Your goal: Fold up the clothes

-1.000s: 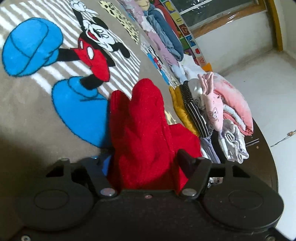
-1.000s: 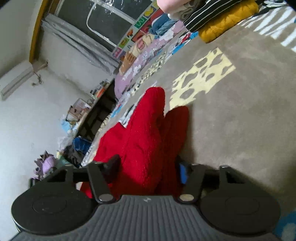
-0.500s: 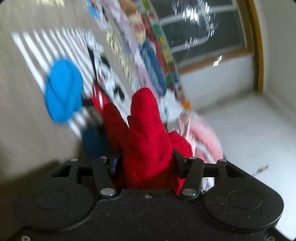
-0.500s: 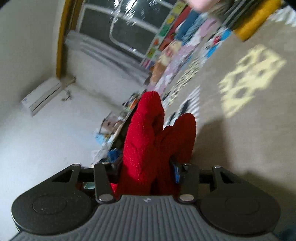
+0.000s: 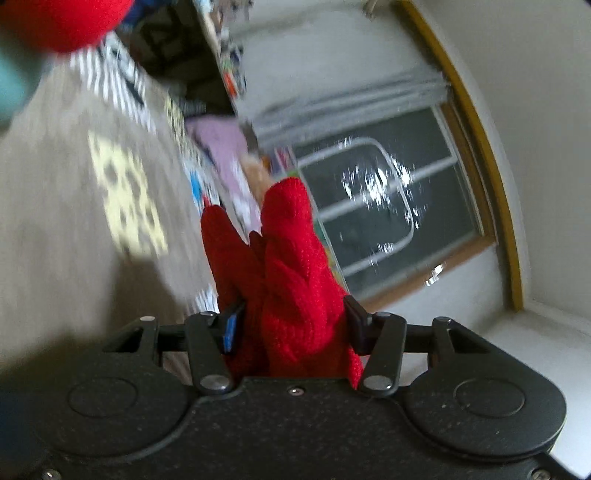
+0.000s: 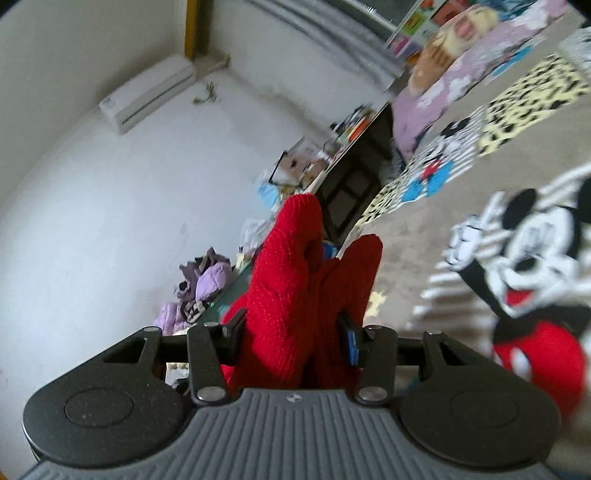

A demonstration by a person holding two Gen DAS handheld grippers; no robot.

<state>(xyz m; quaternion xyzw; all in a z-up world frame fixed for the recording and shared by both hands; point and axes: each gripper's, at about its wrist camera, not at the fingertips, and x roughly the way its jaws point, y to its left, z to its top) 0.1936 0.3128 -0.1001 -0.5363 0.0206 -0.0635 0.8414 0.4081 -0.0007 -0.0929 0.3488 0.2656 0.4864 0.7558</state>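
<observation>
A bunch of the red knit garment [image 5: 291,258] is gripped by my left gripper [image 5: 293,310], both pads pressing into the folds. Two red peaks stick out ahead of the fingers, held up off the bed. Another blurred red part of the garment [image 5: 62,18] shows at the top left corner. My right gripper [image 6: 291,321] is likewise shut on a bunch of the red garment [image 6: 291,266], also lifted. Beneath lies the grey cartoon-mouse blanket [image 6: 535,251], seen again as a blurred grey blanket [image 5: 55,221] in the left wrist view.
A dark window [image 5: 388,221] with a yellow frame fills the wall ahead of the left gripper. In the right wrist view are a wall air conditioner [image 6: 147,94], a dark cluttered cabinet [image 6: 354,177], a purple jacket heap [image 6: 207,280] and lilac bedding [image 6: 443,85].
Both grippers rose and swung with the red garment still held. The left view turned from the blanket and folded pile to the window; the right view turned toward the white wall.
</observation>
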